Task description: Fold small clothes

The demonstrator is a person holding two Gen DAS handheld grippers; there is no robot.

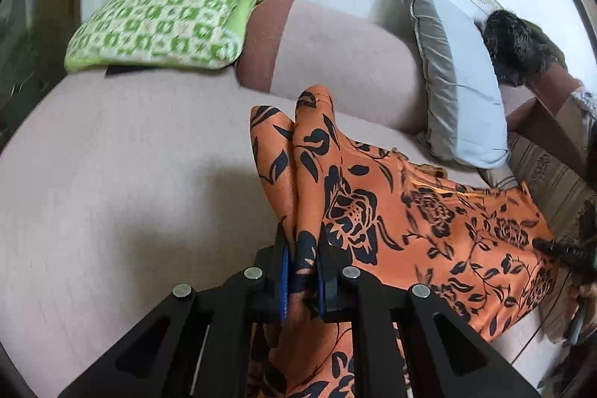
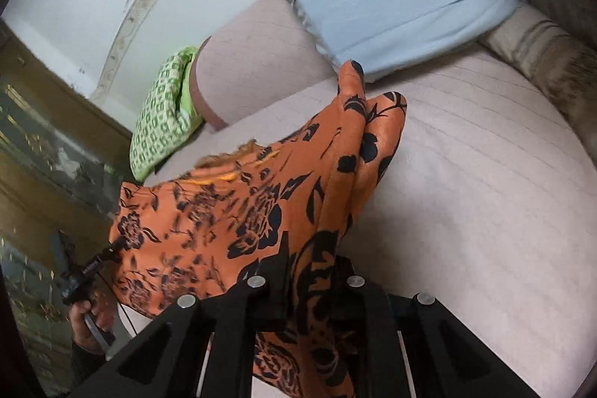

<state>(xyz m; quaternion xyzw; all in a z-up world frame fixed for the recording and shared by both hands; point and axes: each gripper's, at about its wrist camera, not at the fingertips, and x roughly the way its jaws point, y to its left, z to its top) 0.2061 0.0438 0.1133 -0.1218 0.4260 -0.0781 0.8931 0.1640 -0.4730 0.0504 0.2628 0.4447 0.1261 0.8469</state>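
Left wrist view: orange floral garment (image 1: 373, 207) is pinched in my left gripper (image 1: 302, 271), bunched edge poking past the pads, rest stretched across to my right gripper (image 1: 563, 252), which is clamped on the other edge. Cloth hangs lifted over the pink bed sheet (image 1: 112, 174). Green checked pillow (image 1: 164, 25) and blue pillow (image 1: 459, 88) sit behind, well apart from it.

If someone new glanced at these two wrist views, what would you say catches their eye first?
The orange garment with black flowers dominates, stretched above the pale pink bed between both grippers. The left gripper and the right gripper are each shut on a bunched edge of it. Behind, a green checked pillow lies at the bed's far left and a pale blue pillow leans at the right.
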